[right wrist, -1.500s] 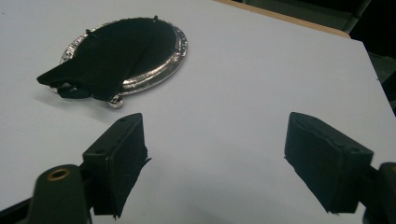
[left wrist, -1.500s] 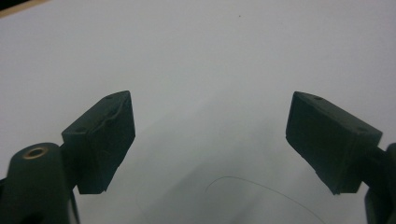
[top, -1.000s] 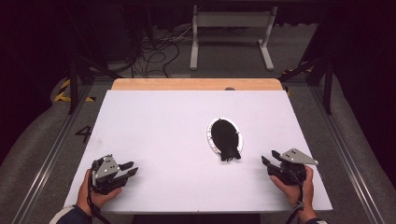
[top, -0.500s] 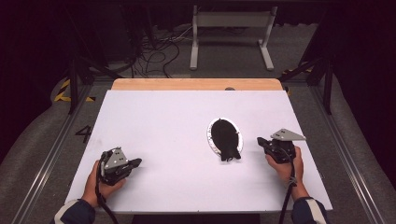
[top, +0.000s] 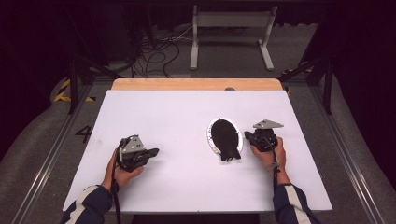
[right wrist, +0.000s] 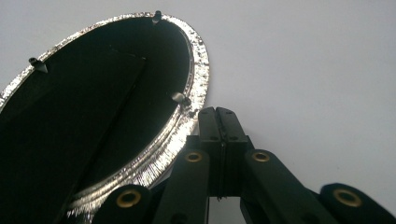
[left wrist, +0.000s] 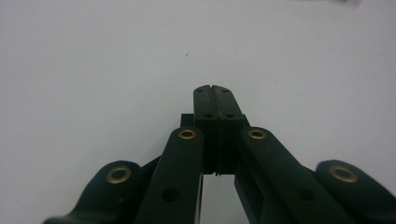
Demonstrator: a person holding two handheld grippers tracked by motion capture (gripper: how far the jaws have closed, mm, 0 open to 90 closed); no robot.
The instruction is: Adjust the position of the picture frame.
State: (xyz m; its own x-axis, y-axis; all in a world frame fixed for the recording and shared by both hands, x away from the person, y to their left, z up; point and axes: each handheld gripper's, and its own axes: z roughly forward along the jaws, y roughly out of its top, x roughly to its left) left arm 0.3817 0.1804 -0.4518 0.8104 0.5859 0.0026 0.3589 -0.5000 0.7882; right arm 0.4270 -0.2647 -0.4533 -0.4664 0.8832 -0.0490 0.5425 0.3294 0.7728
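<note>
High view: we see a white table with an oval silver-rimmed dish lying right of centre, its dark inside topped by a black piece that overhangs the near rim. Its long axis runs roughly from the far edge toward the person, leaning slightly. The right gripper sits just beside the dish's right rim, its jaws pointing left at it; the left gripper rests well apart, out on bare table to the dish's left, pointing right. We judge the right hand far the nearer, so any approach to the dish falls to it. Left gripper view: the left gripper has its two black jaws pressed together with nothing between them, and only plain white surface lies ahead. Right gripper view: the right gripper is likewise closed and empty, its jaws meeting along one seam. The dish rises ahead and to the left of the tips, its glittering rim passing just beside them; whether tip and rim touch we cannot tell. Small pegs stand on the rim. From this we judge that the jaws must first part, then shift a little toward the rim, to straddle it across its short thickness.
</note>
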